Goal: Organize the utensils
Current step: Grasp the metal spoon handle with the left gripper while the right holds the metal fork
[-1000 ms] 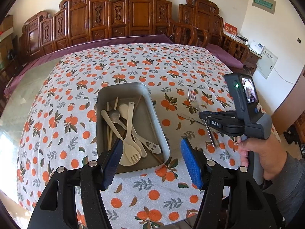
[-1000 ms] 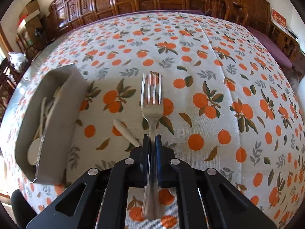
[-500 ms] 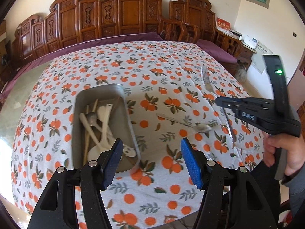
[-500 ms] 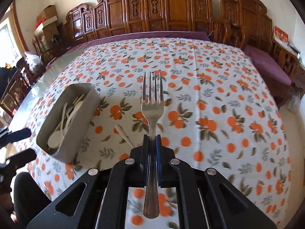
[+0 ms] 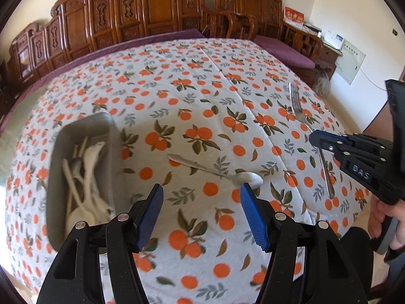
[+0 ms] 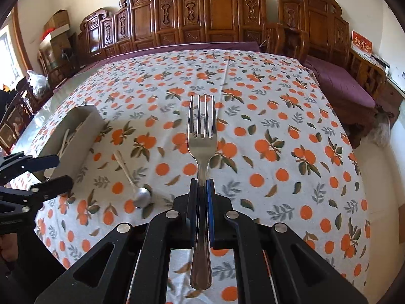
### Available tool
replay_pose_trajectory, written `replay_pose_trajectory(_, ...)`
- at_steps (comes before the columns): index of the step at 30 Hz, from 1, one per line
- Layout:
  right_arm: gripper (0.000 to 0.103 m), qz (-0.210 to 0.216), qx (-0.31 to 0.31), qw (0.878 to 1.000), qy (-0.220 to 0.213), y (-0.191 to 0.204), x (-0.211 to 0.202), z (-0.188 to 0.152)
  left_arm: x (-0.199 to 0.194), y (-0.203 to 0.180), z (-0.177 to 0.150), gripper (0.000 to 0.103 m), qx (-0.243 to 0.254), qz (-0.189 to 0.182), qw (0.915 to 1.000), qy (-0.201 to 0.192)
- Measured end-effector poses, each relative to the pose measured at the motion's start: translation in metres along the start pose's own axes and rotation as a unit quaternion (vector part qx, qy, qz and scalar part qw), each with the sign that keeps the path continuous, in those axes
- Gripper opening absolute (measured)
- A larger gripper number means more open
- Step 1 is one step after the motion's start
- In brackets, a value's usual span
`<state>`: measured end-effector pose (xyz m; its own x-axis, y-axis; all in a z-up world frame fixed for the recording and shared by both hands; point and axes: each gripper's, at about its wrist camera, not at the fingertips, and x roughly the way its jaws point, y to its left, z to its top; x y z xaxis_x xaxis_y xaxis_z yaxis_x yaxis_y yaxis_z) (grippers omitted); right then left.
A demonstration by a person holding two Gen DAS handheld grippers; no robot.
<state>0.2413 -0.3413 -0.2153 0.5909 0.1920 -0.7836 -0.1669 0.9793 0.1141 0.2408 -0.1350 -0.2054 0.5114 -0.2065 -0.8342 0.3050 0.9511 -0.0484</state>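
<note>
My right gripper [image 6: 202, 185] is shut on a metal fork [image 6: 201, 136], tines pointing away, held above the tablecloth; the left wrist view shows this fork [image 5: 298, 112] in the right gripper [image 5: 315, 138] at the right. A metal spoon [image 5: 215, 171] lies on the cloth, bowl toward me, also seen as the spoon [image 6: 134, 179] in the right wrist view. My left gripper [image 5: 200, 197] stands open just above and before the spoon's bowl, nothing between its blue pads. A grey tray [image 5: 108, 136] at the left holds several pale utensils [image 5: 86, 167].
An orange-print tablecloth [image 5: 202, 96] covers the table [image 6: 50, 101], whose bare glass edge shows at the left. Carved wooden chairs [image 6: 215, 17] line the far side. A person's hand [image 5: 389, 228] holds the right gripper at the table's right edge.
My left gripper has slid right from over the tray to near the spoon. The right gripper has lifted and drawn back with the fork, showing more of the table.
</note>
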Motion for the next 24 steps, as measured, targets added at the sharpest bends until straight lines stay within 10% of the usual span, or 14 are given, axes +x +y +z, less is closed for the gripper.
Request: replay_pose_trajectory(24,0.008,0.001,0.03,1.0,0.007,-0.028,0.009,-0.002,0.101,-0.018,0.028,0.046,-0.047,0.016,0.9928,0.109)
